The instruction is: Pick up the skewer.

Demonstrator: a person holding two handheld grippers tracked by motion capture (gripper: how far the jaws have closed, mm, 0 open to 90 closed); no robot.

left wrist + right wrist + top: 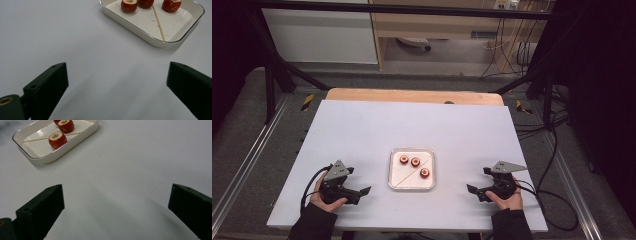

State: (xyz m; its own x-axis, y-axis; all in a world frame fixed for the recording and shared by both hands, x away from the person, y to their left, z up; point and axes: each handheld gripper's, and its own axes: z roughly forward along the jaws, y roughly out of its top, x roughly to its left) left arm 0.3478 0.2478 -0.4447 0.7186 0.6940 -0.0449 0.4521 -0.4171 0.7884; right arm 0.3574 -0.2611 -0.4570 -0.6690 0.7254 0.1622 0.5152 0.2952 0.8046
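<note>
Step in hand: approach, judged not yet begun.
Left gripper [362, 191] near table [362, 125] front-left corner: jaws wide apart, empty.
Right gripper [473, 189] near front-right corner: jaws wide apart, empty.
Tray [392, 170] between both, toward front edge; holds three red fruit pieces [415, 162] and wooden skewer [412, 172], lying diagonally.
Next move, likely: reach tray, pinch skewer and one fruit piece.

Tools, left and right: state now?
Left tool: open, holding nothing, on the table left of the tray.
Right tool: open, holding nothing, right of the tray.
</note>
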